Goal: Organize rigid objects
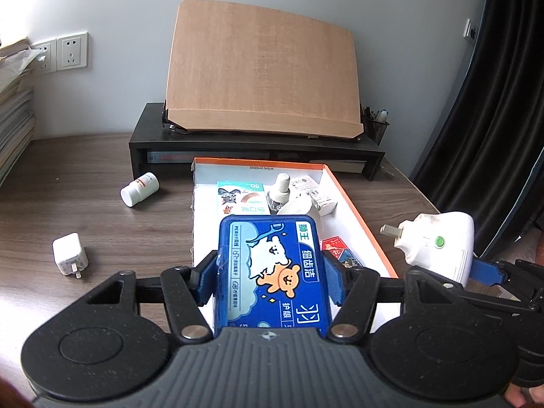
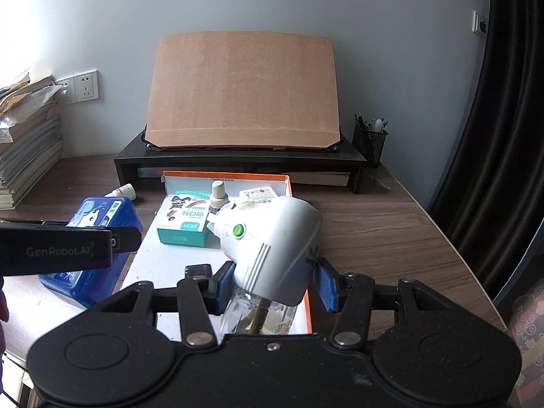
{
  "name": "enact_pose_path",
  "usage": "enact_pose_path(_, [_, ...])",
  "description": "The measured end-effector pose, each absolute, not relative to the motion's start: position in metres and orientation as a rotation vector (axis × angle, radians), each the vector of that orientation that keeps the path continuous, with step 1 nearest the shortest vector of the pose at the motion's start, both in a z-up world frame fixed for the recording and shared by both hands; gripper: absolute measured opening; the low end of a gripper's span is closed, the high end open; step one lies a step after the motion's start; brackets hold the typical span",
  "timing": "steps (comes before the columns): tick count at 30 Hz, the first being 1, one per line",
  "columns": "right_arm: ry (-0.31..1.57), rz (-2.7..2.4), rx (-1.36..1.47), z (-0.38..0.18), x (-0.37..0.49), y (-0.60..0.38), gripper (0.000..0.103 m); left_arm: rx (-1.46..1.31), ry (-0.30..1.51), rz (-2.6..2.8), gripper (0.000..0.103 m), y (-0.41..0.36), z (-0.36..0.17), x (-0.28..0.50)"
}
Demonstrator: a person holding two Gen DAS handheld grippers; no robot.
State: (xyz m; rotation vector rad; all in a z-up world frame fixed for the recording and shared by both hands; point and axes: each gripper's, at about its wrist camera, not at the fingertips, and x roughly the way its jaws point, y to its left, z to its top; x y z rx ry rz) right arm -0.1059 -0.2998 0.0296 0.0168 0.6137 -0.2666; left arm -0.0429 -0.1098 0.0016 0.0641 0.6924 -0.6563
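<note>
My left gripper (image 1: 270,280) is shut on a blue floss-pick box (image 1: 272,272) with a cartoon bear, held over the near end of the orange-rimmed box lid (image 1: 360,216). My right gripper (image 2: 275,284) is shut on a white plug-in mosquito repeller (image 2: 272,248) with a green button and a clear bottle below, held above the lid's near right edge (image 2: 307,306). In the lid lie a teal bandage box (image 2: 185,222), a small dropper bottle (image 2: 217,197), a white labelled box (image 2: 258,193) and a red packet (image 1: 336,248). The repeller also shows in the left wrist view (image 1: 438,241).
A white pill bottle (image 1: 139,189) and a white charger plug (image 1: 69,253) lie on the wooden desk left of the lid. A black monitor riser (image 2: 238,163) with a tilted wooden board (image 2: 243,91) stands behind. A mesh pen cup (image 2: 370,142) is at right, stacked books (image 2: 27,156) at left.
</note>
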Motion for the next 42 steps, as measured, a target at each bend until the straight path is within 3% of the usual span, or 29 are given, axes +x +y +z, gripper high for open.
enact_pose_path(42, [0.625,-0.201,-0.018,0.029,-0.091,-0.308,0.061,0.057,0.715,-0.603,0.062,-0.119,-0.003,-0.039])
